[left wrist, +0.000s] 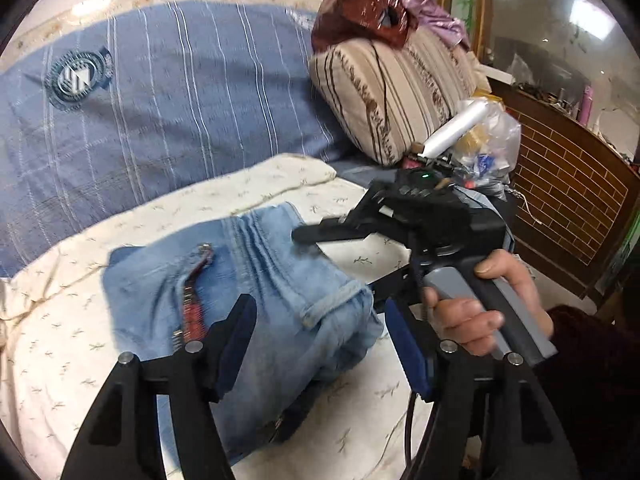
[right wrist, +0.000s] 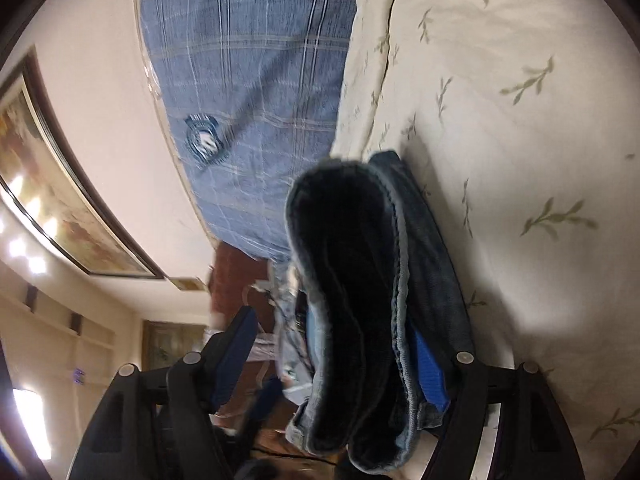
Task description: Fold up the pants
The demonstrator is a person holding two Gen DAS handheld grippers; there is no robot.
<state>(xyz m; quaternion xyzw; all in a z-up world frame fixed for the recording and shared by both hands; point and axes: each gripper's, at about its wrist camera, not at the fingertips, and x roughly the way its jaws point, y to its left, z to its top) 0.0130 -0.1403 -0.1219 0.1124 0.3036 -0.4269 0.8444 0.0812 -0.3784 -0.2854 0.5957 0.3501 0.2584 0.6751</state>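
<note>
Light blue jeans (left wrist: 280, 292) lie folded into a thick bundle on the cream leaf-print bed sheet (left wrist: 60, 340), zipper facing up. My left gripper (left wrist: 320, 320) hangs over the bundle's near end, jaws open with the denim between them and the pads not pressing. A hand (left wrist: 480, 312) holds my right gripper (left wrist: 340, 258) at the bundle's right side. In the right wrist view the camera is rolled sideways and the jeans (right wrist: 352, 280) fill the gap of my right gripper (right wrist: 332, 328). One blue pad (right wrist: 428, 376) sits tucked inside a denim fold. The other finger (right wrist: 232, 348) stands apart from the cloth.
A blue striped quilt (left wrist: 160, 100) is heaped behind the jeans. A striped pillow (left wrist: 392, 92) with a red-brown bag (left wrist: 360, 12) on it lies at the back right. Beside it are a clear plastic bag (left wrist: 488, 140) and a brick-pattern headboard (left wrist: 568, 200). A framed picture (right wrist: 60, 200) hangs on the wall.
</note>
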